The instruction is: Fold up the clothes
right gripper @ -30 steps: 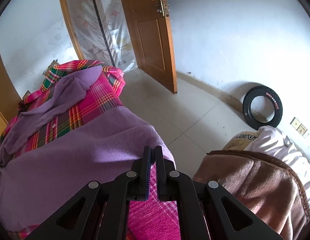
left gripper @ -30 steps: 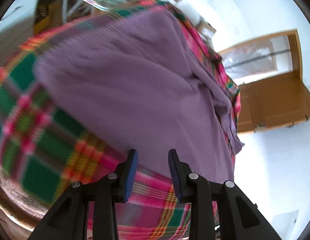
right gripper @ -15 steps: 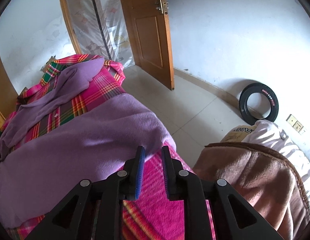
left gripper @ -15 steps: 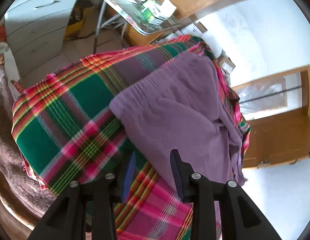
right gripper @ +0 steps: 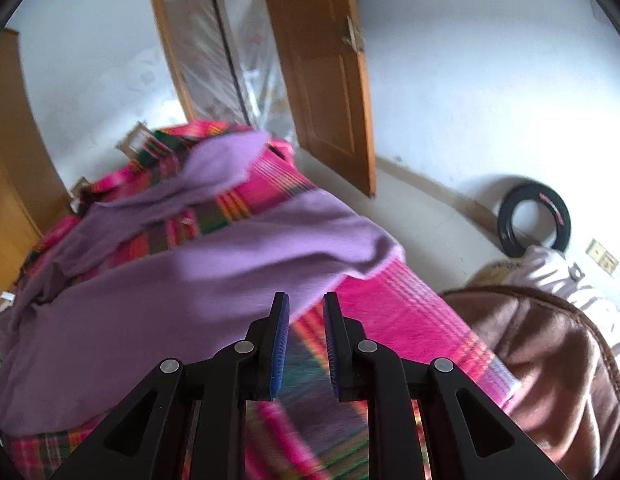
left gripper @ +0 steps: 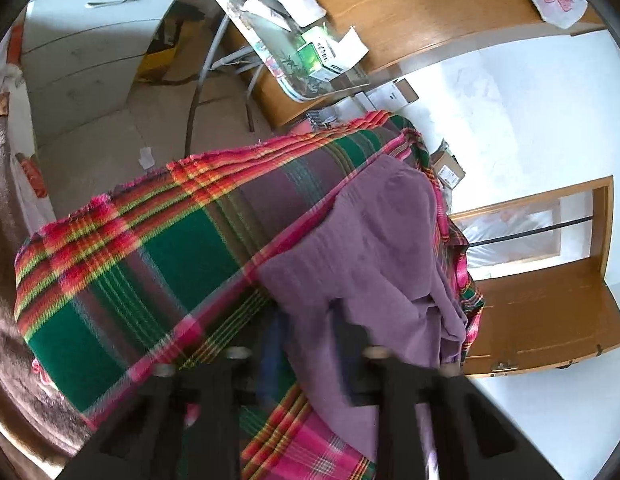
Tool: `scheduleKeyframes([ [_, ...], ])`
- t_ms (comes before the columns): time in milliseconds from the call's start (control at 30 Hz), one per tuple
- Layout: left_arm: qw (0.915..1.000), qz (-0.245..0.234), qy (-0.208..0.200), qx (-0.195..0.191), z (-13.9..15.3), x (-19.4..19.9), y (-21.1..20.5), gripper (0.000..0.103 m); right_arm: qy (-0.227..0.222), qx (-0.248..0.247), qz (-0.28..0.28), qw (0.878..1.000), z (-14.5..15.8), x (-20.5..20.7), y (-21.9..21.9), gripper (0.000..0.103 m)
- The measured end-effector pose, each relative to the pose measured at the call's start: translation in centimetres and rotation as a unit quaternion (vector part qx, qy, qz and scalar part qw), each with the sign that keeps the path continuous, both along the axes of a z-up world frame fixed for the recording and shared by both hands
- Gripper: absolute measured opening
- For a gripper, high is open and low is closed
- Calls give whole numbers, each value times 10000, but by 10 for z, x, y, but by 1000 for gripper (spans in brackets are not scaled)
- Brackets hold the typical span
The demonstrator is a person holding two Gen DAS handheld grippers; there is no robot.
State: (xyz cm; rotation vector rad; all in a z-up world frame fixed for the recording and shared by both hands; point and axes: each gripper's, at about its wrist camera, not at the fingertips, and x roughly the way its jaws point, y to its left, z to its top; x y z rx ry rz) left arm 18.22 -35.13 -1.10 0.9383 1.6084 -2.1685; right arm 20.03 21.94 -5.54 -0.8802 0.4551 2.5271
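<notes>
Jaws, both pairs: we are holding them parted and gripping nothing. Right gripper: hovering just off the near edge of the purple garment. Left gripper: blurred, straddling the garment's hem. Garment: lying spread and rumpled across the plaid blanket, one sleeve trailing toward the far end. Step in hand, as we are judging it: taking fresh holds. Advice: pinch one layer of purple only, at matching corners, leaving the blanket behind.
</notes>
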Motion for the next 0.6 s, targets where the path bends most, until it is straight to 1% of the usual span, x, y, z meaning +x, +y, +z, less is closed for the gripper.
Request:
scheduleKeyframes([
  [67, 9999, 28, 139, 79, 1, 3, -1, 9, 82, 117, 147, 9998, 4, -1, -14, 18],
  [100, 9997, 40, 227, 100, 3, 5, -1, 9, 105, 120, 356, 9992, 5, -3, -22, 18],
  [200, 9990, 41, 451, 70, 12, 9, -1, 7, 84, 186, 1069, 9941, 5, -11, -47, 18],
  [267, 9987, 3, 518, 20, 18, 8, -1, 7, 44, 386, 1693, 9848, 3, -17, -75, 18],
  [300, 9985, -20, 542, -8, 21, 7, -1, 7, 10, 487, 2004, 9785, 2, -20, -89, 19],
  [333, 9984, -20, 560, -8, 23, 7, -1, 7, -24, 588, 2313, 9711, 1, -23, -104, 21],
  [433, 9978, -65, 654, -38, 31, 4, 0, 7, -57, 969, 3122, 9450, -1, -25, -144, 23],
  [533, 9971, -115, 745, -89, 41, 1, 1, 7, 1, 1433, 3875, 9107, -2, -20, -183, 23],
  [600, 9965, -163, 808, -118, 48, -1, 3, 7, -7, 1584, 4290, 8893, -4, -18, -206, 23],
])
